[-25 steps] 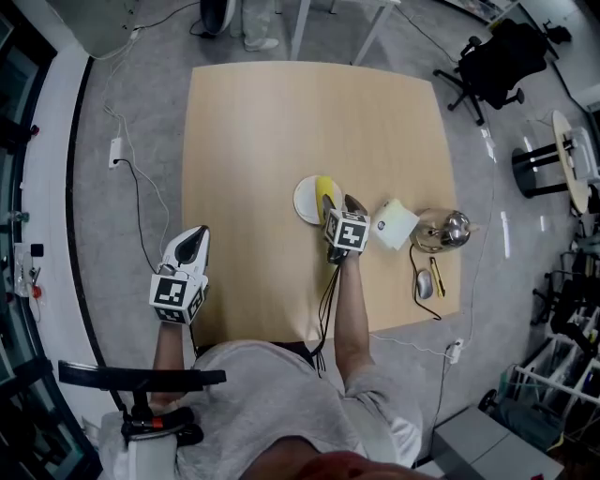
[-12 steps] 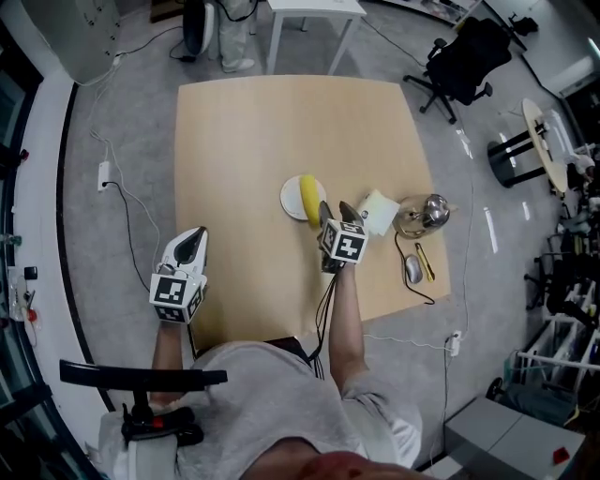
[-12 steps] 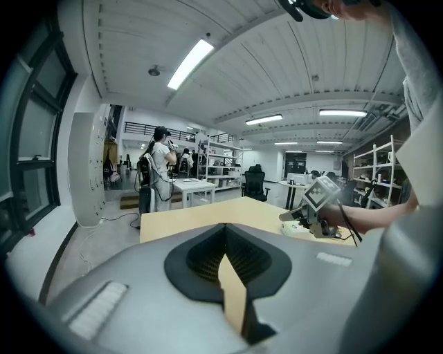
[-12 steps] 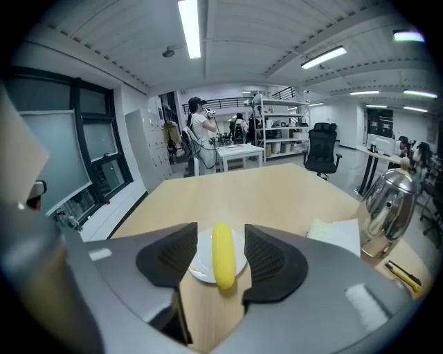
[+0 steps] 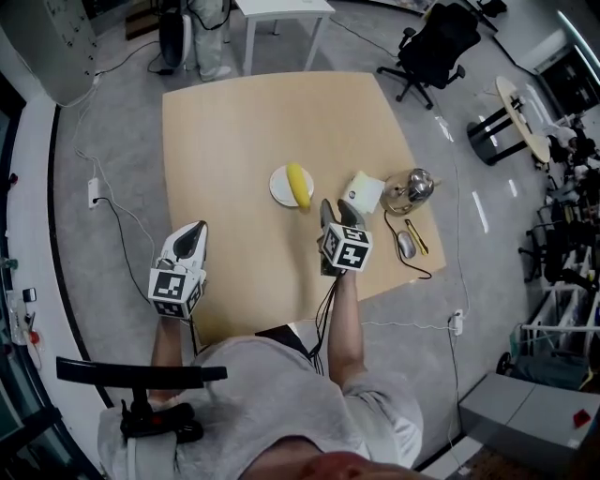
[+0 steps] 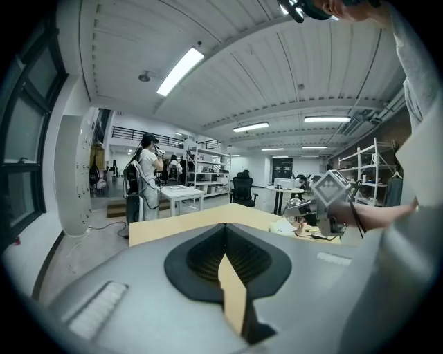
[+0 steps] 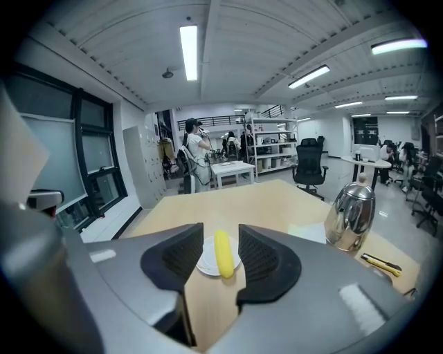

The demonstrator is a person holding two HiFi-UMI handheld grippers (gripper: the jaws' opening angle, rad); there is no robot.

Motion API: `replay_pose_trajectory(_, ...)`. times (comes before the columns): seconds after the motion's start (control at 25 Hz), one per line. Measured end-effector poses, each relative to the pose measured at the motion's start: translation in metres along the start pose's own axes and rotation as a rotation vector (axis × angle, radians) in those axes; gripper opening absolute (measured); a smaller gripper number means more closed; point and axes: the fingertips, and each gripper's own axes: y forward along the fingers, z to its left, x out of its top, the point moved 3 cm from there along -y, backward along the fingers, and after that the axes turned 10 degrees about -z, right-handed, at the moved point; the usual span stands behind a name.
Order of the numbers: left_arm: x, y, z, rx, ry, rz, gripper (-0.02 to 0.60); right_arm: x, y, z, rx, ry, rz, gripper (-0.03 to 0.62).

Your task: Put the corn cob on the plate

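Observation:
The yellow corn cob point(image 5: 299, 185) lies across the small white plate point(image 5: 279, 187) in the middle of the wooden table point(image 5: 234, 122). My right gripper point(image 5: 333, 212) hovers nearer the person than the plate, well apart from it. Its jaws are open and have just been closing, with nothing between them. In the right gripper view the corn cob point(image 7: 223, 254) on the plate point(image 7: 205, 263) shows far ahead through the gap of the right gripper point(image 7: 221, 228). My left gripper point(image 5: 192, 232) hangs off the table's left edge, jaws shut and empty; its own view shows the left gripper point(image 6: 225, 227) with pads meeting.
A steel kettle point(image 5: 412, 187) stands right of the plate, with a white box point(image 5: 364, 192) beside it. A computer mouse point(image 5: 405, 245) and a yellow tool point(image 5: 415, 236) lie near the right edge. An office chair point(image 5: 431, 42) and a white side table point(image 5: 277, 11) stand beyond the table.
My right gripper has drawn back from the plate toward the person and risen, leaving the corn cob on the plate, and its jaws have narrowed. The left gripper rose slightly.

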Motion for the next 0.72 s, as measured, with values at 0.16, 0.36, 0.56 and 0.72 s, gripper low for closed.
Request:
replay_pose_trajectory(0.16, 0.001, -0.004, -0.006, -0.048, 0.012, -0.020, 0.020, 0.004, -0.026, 0.004, -0.014, 0.027, -0.032, 0.153)
replay_pose_trajectory(0.36, 0.006, -0.015, -0.014, -0.096, 0.016, -0.043, 0.020, 0.006, -0.061, 0.006, -0.056, 0.029, -0.072, 0.124)
replay_pose_trajectory(0.56, 0.010, -0.025, -0.021, -0.133, 0.007, -0.060, 0.020, 0.010, -0.095, 0.011, -0.086, 0.019, -0.108, 0.110)
replay_pose_trajectory(0.72, 0.014, -0.031, -0.031, -0.170, 0.014, -0.074, 0.020, 0.014, -0.124, 0.014, -0.112, 0.015, -0.144, 0.096)
